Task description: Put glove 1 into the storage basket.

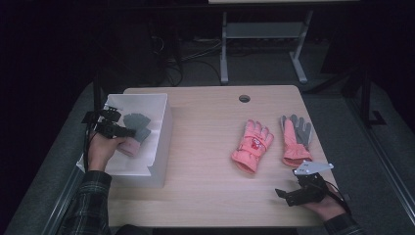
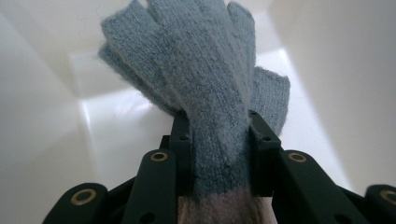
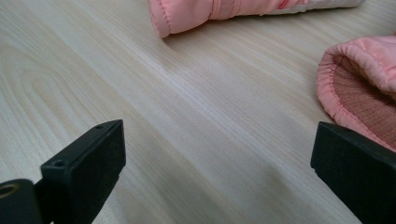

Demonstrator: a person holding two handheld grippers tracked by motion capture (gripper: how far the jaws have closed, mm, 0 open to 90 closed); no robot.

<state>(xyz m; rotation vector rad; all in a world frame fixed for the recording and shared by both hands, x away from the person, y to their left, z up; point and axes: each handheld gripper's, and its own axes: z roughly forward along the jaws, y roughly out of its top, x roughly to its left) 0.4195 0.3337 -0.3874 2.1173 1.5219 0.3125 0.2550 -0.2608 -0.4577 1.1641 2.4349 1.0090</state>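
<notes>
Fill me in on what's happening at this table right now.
A person is working with a gripper in each hand. The left gripper is shut on a grey knit glove and holds it inside the white box at the table's left. The right gripper is open over bare wood near the front edge. Two pink gloves lie on the table beyond it, one palm down and one grey palm up.

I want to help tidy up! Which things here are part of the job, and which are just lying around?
Part of the job:
- grey knit glove, clamped in the left gripper
- white box, where the glove is held
- right gripper, open, near the two pink gloves

Just lying about:
- hole in the tabletop
- desk legs on the floor behind
</notes>
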